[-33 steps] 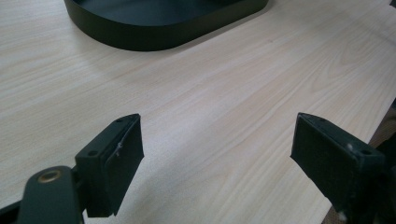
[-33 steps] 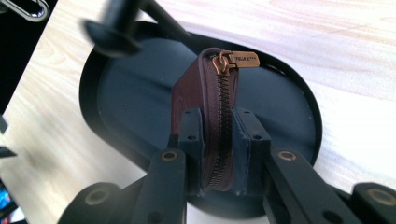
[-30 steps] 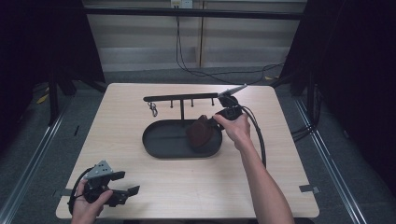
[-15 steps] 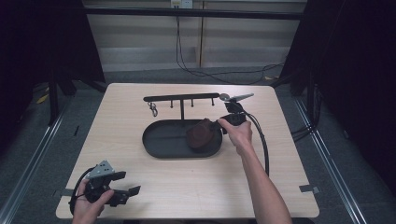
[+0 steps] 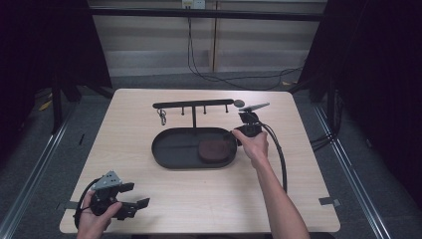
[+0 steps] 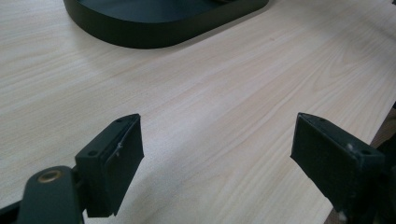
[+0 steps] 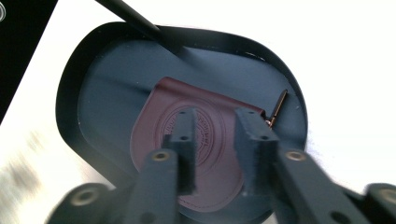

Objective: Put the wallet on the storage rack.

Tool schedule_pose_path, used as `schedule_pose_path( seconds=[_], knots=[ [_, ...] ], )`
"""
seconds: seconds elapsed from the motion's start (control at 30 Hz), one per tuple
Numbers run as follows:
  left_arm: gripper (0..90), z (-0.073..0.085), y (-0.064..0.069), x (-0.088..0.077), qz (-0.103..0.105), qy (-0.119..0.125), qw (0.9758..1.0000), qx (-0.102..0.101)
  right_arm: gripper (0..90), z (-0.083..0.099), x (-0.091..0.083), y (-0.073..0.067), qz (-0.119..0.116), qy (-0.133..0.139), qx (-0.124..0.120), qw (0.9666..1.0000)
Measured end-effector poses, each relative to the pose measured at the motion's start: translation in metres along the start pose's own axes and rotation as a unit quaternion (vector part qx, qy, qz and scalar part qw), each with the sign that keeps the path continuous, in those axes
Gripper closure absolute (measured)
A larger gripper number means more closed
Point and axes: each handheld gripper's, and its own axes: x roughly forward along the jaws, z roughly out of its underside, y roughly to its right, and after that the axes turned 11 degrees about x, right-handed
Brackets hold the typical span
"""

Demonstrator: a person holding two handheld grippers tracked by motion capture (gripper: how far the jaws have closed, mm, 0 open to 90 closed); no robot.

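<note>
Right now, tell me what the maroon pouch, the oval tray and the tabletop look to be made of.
Maroon pouch: likely leather or a faux version, smooth matte, with an embossed round seal and edge stitching. Oval tray: black matte, thin raised rim; metal or plastic, can't tell. Tabletop: light wood grain, possibly laminate.

No legible text anywhere.

Brown pouch [image 5: 215, 149] lies in the black oval tray [image 5: 171, 157].

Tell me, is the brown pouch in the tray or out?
In: the brown pouch lies flat inside the black tray.
</note>
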Motion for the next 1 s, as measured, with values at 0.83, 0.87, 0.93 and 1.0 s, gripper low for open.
schedule_pose_path(
  seconds=[0.83, 0.87, 0.93, 1.0],
  knots=[
    [32.8, -0.002, -0.01, -0.002, -0.051, 0.022, 0.9978, -0.037, 19.4, 0.028, -0.044, 0.011, 0.004, 0.064, -0.074, 0.9951],
    [35.8, -0.002, -0.01, -0.003, -0.049, 0.019, 0.9981, -0.031, 18.1, 0.031, -0.046, 0.011, 0.009, 0.064, -0.078, 0.9948],
    [38.7, -0.002, -0.01, -0.002, -0.048, 0.013, 0.9985, -0.021, 17.6, 0.035, -0.05, 0.012, 0.017, 0.067, -0.084, 0.9941],
    [40.5, -0.002, -0.009, -0.002, -0.05, 0.013, 0.9986, -0.015, 18.6, 0.04, -0.055, 0.014, 0.016, 0.076, -0.089, 0.993]
  ],
)
